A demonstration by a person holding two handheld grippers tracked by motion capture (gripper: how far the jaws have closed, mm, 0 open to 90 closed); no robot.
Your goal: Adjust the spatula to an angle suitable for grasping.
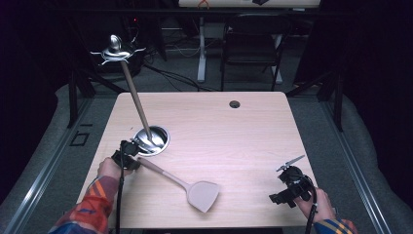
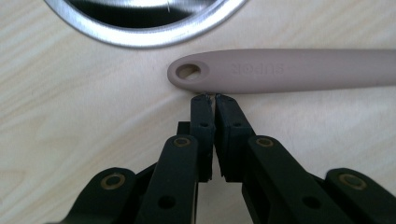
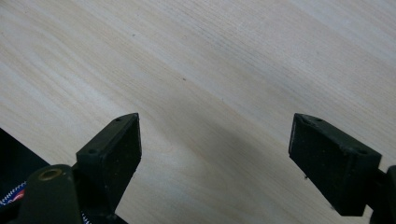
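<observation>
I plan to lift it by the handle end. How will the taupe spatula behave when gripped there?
Probably light. The spatula is long with a broad blade, so it may droop or swing blade-down. Its smooth, rounded handle could slip or twist between narrow jaws.

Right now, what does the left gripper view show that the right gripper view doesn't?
Left gripper view: the spatula handle lying flat, a hanging hole at its end, just beyond the left gripper, whose jaws are closed together with nothing between them. The rim of the metal bowl curves across the top.

Right gripper view: the right gripper with its jaws spread wide apart over bare wood.

Both share the light wooden table and a pair of black jaws rising from the bottom.
</observation>
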